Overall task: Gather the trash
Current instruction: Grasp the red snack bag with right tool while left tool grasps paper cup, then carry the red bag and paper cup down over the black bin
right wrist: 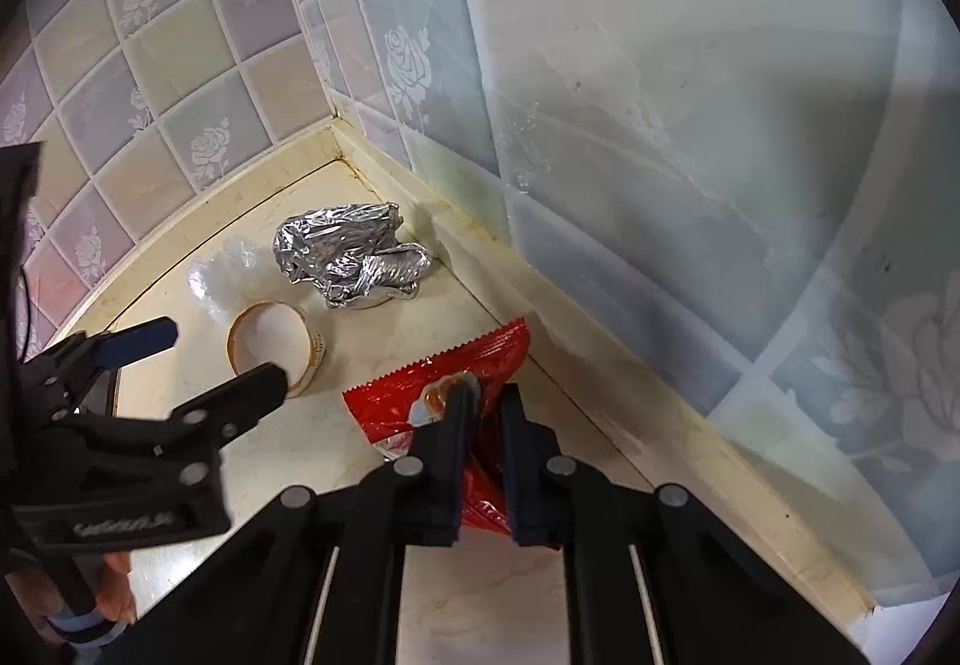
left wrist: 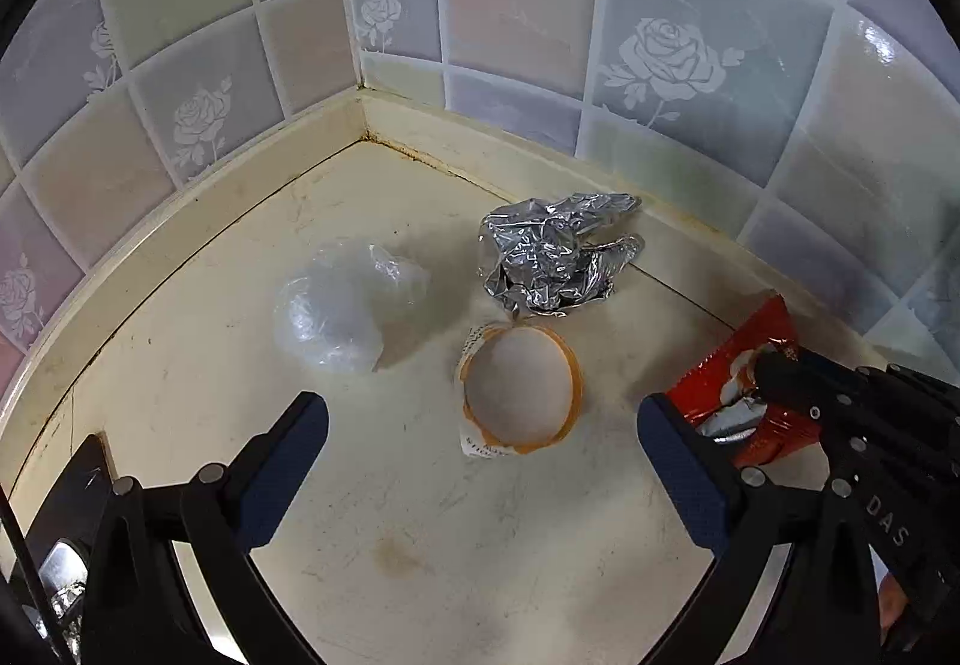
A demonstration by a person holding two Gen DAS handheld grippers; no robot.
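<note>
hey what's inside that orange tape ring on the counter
Inside the orange tape ring only bare cream counter shows in the left wrist view. In the right wrist view the left gripper covers the ring's near edge, so that bit is hidden.

Trash scattered near the tiled corner
Crumpled foil wrapper [left wrist: 555, 251], clear plastic wad [left wrist: 345, 305], tape ring [left wrist: 521, 389] lying flat, red packet [right wrist: 444, 389] pinched

Cream countertop [left wrist: 420, 545] meets rose-patterned wall tiles [left wrist: 666, 59].
</note>
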